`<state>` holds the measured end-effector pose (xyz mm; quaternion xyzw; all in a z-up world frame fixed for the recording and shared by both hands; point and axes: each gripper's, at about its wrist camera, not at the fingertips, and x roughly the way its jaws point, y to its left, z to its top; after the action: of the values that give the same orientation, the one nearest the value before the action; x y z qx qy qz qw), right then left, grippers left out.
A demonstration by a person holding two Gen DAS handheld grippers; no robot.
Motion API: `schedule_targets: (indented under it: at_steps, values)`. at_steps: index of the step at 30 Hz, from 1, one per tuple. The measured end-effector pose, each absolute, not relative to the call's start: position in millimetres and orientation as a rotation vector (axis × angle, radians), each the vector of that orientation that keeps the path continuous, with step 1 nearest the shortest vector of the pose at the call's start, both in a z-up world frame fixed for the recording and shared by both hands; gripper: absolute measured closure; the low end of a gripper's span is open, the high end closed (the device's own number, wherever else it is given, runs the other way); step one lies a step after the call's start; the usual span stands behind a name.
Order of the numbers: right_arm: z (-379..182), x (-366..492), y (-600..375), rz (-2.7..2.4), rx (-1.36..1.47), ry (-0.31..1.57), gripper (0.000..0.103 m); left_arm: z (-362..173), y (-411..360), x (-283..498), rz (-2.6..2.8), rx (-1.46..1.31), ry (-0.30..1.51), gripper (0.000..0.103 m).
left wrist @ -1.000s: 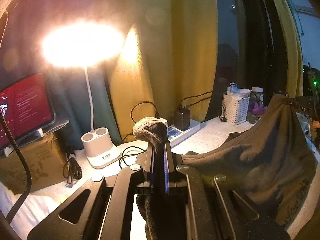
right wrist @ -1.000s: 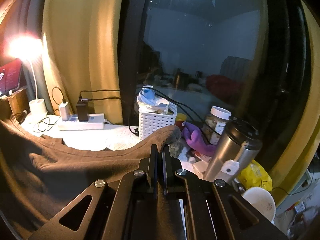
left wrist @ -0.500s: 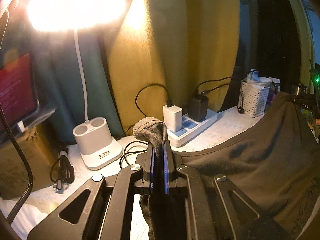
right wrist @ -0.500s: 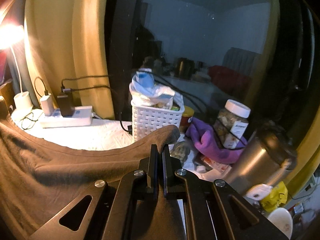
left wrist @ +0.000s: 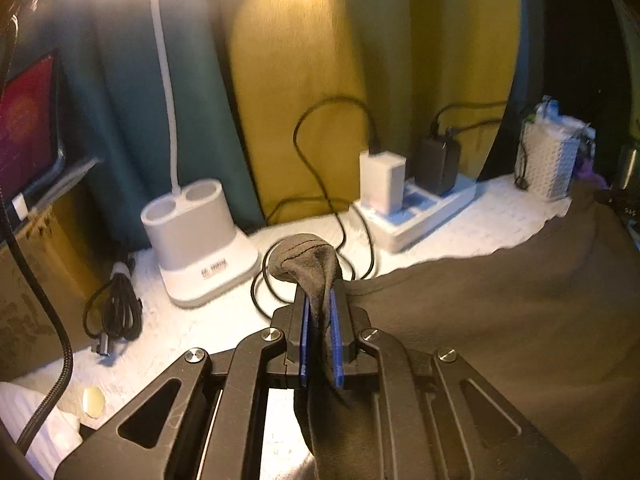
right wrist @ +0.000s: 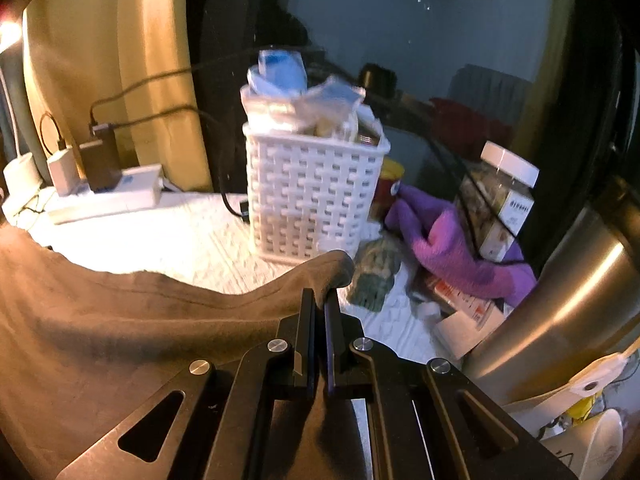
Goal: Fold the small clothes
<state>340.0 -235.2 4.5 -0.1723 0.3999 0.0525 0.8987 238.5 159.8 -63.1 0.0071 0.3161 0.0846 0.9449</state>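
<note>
Both claws lower now, left claw (left wrist: 320,316) and right claw (right wrist: 320,312) pinching brown garment (left wrist: 500,320) stretched sideways between

My left tool (left wrist: 320,304) points down, its jaws just opening a bit, cloth between them. My right tool (right wrist: 320,300) points down, squeezed tight on cloth.

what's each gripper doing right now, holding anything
left gripper: closed on a bunched corner of the dark garment.
right gripper: closed on another edge of the dark garment.
</note>
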Motion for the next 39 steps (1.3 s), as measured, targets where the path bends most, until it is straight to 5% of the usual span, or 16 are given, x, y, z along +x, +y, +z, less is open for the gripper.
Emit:
schedule_targets:
  at_steps: [6, 10, 14, 19, 21, 23, 39]
  values:
    - [-17, 346, -237, 0.087, -0.392, 0.898, 0.099, -85, 166, 247, 0.216, 0.008, 0.763, 0.089]
    - [-28, 350, -240, 0.069, -0.397, 0.952, 0.099, -86, 178, 242, 0.283, -0.014, 0.783, 0.065]
    - [-34, 351, -242, 0.043, -0.416, 0.984, 0.099, -79, 185, 227, 0.299, -0.041, 0.78, 0.06]
    - [-32, 344, -246, -0.001, -0.445, 0.978, 0.077, -77, 187, 203, 0.286, -0.094, 0.798, 0.051]
    - [-27, 337, -248, -0.017, -0.456, 0.962, 0.058, -78, 183, 193, 0.277, -0.101, 0.809, 0.051]
    - [-18, 328, -249, -0.017, -0.461, 0.939, 0.053, -78, 179, 183, 0.263, -0.112, 0.812, 0.05]
    - [7, 221, -248, 0.032, -0.433, 0.928, 0.052, -77, 128, 80, 0.135, -0.156, 0.811, 0.043]
